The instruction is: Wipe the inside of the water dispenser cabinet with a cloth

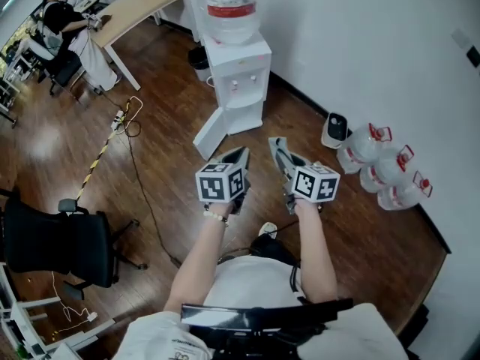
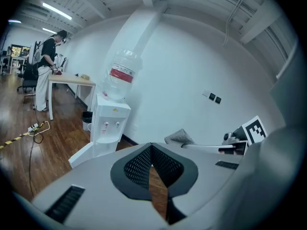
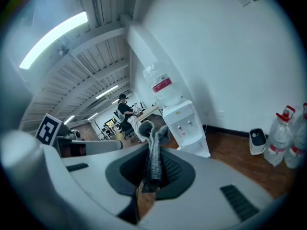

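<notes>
Barely begun: cloth gripped, cabinet not yet reached.
My right tongs (image 3: 149, 176) are clamped on the grey cloth (image 3: 153, 147); my left tongs (image 2: 151, 150) are closed on nothing. The dispenser (image 1: 238, 81) stands well apart ahead, its door (image 1: 210, 133) open. I judge that the approach and all the wiping remain.

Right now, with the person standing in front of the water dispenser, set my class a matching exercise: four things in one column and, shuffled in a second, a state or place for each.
Things
1. left gripper
2. right gripper
3. cabinet door
4. spare bottles

States or places
A. on the floor beside the wall
B. shut on the grey cloth
C. swung open
D. shut, holding nothing

Pairs: 1-D, 2-B, 3-C, 4-A
</notes>
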The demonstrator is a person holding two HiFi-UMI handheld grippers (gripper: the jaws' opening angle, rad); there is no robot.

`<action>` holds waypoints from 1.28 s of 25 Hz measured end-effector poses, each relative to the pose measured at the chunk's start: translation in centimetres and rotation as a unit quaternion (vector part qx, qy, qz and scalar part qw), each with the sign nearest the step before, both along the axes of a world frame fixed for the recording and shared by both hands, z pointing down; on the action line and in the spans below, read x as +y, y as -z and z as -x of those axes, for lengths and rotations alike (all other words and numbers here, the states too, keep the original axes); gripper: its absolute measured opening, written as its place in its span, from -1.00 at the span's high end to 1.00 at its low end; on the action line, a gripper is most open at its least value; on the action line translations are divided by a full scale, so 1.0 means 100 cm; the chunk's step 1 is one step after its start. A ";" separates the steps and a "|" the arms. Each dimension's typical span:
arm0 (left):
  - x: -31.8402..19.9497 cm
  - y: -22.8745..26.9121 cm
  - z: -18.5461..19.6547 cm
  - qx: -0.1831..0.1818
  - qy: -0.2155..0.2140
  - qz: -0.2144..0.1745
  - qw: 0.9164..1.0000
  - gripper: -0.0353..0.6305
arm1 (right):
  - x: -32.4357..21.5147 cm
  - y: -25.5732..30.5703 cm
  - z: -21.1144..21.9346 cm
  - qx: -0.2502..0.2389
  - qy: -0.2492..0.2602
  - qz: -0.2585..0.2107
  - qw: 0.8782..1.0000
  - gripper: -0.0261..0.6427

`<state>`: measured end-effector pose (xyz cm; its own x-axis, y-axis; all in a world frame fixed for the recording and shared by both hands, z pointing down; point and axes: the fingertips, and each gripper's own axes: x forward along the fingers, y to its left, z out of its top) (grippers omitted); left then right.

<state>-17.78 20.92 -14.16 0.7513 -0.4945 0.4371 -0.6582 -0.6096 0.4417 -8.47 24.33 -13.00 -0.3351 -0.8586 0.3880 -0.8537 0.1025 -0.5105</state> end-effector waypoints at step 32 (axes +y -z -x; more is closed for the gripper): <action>-0.233 -0.092 -0.057 -0.027 0.029 0.080 0.996 0.90 | -0.234 -0.042 -0.057 -0.007 0.055 -0.068 0.996 0.83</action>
<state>-12.04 -2.38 -5.01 0.6969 -0.4570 0.5527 -0.7156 -0.4940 0.4939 -2.81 0.88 -8.77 -0.4341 -0.8608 0.2659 -0.8268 0.2634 -0.4970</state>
